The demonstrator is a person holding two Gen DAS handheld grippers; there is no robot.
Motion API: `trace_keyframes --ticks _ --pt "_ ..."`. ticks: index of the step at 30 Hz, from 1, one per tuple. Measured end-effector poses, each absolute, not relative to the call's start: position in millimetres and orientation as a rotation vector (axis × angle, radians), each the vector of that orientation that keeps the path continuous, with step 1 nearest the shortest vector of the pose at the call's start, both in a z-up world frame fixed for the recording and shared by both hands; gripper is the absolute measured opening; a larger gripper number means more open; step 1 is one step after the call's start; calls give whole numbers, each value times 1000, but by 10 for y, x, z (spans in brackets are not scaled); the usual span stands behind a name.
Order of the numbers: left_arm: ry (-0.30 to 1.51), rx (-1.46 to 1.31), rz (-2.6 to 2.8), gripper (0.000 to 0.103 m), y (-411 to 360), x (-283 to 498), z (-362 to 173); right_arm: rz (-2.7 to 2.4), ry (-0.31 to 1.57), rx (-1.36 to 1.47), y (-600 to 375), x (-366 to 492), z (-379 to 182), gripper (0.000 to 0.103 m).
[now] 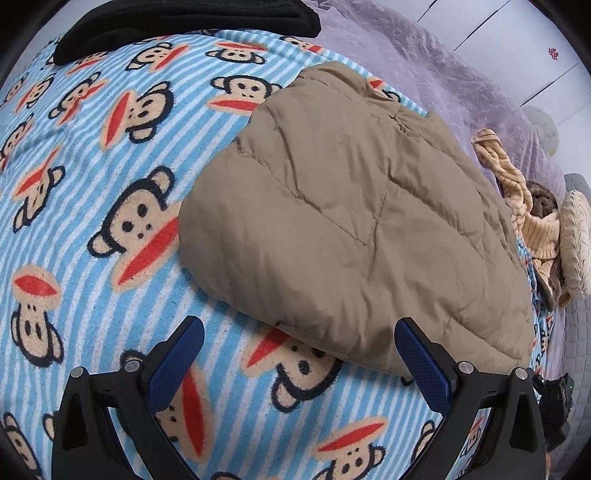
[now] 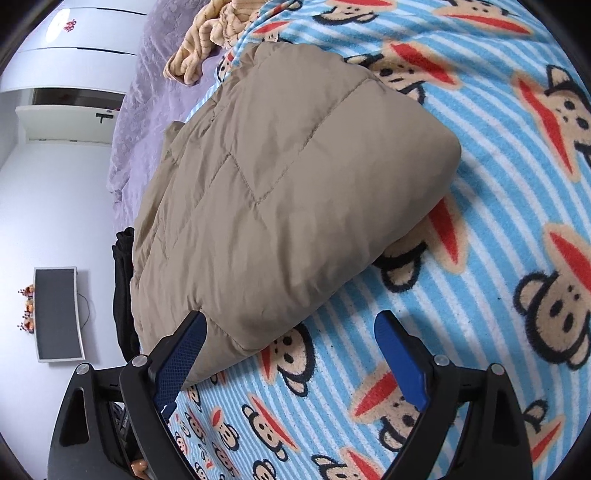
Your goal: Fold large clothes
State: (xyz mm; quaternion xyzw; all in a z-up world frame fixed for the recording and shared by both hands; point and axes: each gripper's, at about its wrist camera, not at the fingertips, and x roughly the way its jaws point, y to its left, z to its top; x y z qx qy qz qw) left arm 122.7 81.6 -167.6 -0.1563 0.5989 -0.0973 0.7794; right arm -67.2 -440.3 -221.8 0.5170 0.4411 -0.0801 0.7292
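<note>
tan quilted jacket lies folded into a thick bundle on the monkey-print blanket, toward the blanket's edge that borders the purple bedspread. left gripper: fingers spread wide, released, holding nothing; the jacket's near edge sits just ahead between the blue pads. right gripper: fingers also apart, empty, one pad just beside the jacket's corner. black garment at the blanket's far edge. striped yellow cloth bunched beyond the jacket.
</note>
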Motion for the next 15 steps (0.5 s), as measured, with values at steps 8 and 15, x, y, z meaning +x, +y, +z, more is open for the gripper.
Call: trace_keyframes --ticks 8,15 --pt "1382 -523 -316 103 888 1349 -2012 -173 930 1219 -4472 -567 -2326 103" --pt "1379 -710 -360 103 776 1440 -2137 -144 885 1320 -4543 -410 -2423 103"
